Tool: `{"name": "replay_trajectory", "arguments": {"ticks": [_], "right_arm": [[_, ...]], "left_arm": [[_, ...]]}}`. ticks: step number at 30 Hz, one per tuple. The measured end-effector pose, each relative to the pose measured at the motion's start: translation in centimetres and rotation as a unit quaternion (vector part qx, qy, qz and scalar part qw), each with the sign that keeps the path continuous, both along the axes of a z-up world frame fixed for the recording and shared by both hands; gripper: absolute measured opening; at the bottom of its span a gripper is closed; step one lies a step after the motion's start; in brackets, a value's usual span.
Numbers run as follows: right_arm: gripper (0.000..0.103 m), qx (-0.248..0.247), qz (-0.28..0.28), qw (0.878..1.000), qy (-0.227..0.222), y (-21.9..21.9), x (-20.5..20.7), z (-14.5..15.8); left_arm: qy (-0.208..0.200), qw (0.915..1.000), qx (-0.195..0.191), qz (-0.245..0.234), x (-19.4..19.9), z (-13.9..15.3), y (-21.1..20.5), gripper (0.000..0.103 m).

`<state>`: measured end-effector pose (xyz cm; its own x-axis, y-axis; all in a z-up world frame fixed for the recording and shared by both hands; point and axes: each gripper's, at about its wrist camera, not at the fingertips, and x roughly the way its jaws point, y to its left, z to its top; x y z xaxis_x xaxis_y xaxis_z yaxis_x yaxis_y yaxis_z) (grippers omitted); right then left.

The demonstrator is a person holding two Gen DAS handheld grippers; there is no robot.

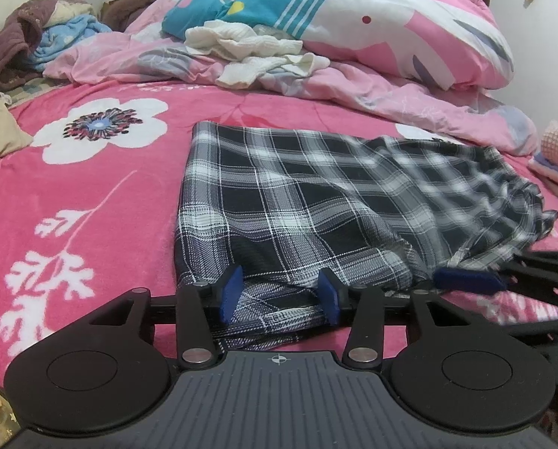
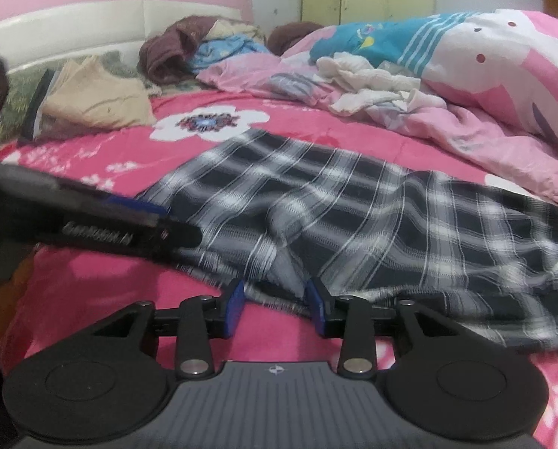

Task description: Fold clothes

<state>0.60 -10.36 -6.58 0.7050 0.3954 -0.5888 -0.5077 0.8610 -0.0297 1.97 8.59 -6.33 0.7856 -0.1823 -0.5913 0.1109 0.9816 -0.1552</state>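
Black-and-white plaid woven garment (image 1: 301, 202) lies folded and spread flat on the bed's bright pink fleece blanket with white flower print (image 1: 91, 194), near its front edge. Behind it sits a heaped pale pink quilt with a teal and white cartoon panel (image 1: 372, 30), carrying a crumpled cream knitted garment (image 1: 252, 48). Left tool (image 1: 279, 292) stands partly open, the garment's near hem lying between its blue pads without being pressed. Right tool (image 2: 275, 305) stands partly open at the hem, gripping nothing.
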Motion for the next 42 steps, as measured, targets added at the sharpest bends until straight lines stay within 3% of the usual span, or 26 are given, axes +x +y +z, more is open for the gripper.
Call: {"name": "replay_trajectory", "arguments": {"ticks": [3,10,13,16,18,22,25,31,35,36,39,42], "right_arm": [[0.039,0.011,-0.015,1.000,0.018,-1.0,-0.8,1.1],[0.039,0.037,-0.098,0.994,-0.008,-4.0,1.0,3.7],[0.039,0.038,-0.124,0.992,-0.002,-4.5,2.7,3.1],[0.041,0.019,-0.141,0.989,0.026,-5.0,4.2,0.5],[0.041,0.026,-0.140,0.990,0.021,-5.4,3.7,-0.8],[0.042,0.013,-0.131,0.991,0.011,-5.7,2.2,-0.7],[0.042,0.005,-0.132,0.991,0.024,-6.0,2.1,0.6],[0.042,0.027,-0.150,0.988,-0.014,-6.9,5.4,3.4],[0.042,-0.003,-0.185,0.982,0.030,-8.9,8.7,0.5],[0.042,0.009,-0.189,0.981,0.039,-9.8,8.8,-0.2],[0.040,0.057,-0.191,0.979,0.038,-12.1,6.9,-0.6],[0.041,0.016,-0.179,0.983,0.027,-11.7,5.1,-0.1]], "left_arm": [[0.001,1.0000,-0.004,0.000,0.0,0.0,0.1,0.046],[0.002,1.0000,-0.005,-0.002,0.0,0.0,-0.1,0.053],[0.001,1.0000,0.000,-0.004,0.0,0.0,-0.3,0.055],[0.000,1.0000,0.001,-0.006,0.0,0.0,-0.4,0.057],[0.000,1.0000,0.001,-0.006,0.0,0.0,-0.4,0.058],[-0.001,1.0000,0.001,-0.007,-0.2,-0.1,-0.3,0.058],[-0.002,1.0000,0.000,-0.006,-0.2,-0.2,-0.3,0.059],[-0.003,1.0000,0.002,-0.008,-0.2,-0.2,-0.4,0.060],[-0.002,1.0000,0.002,-0.009,0.0,-0.1,-0.4,0.060],[-0.002,1.0000,0.002,-0.010,0.0,-0.1,-0.4,0.061],[-0.002,0.9999,0.001,-0.010,0.0,-0.1,-0.4,0.062],[-0.002,0.9999,0.002,-0.011,0.1,-0.1,-0.5,0.064]]}}
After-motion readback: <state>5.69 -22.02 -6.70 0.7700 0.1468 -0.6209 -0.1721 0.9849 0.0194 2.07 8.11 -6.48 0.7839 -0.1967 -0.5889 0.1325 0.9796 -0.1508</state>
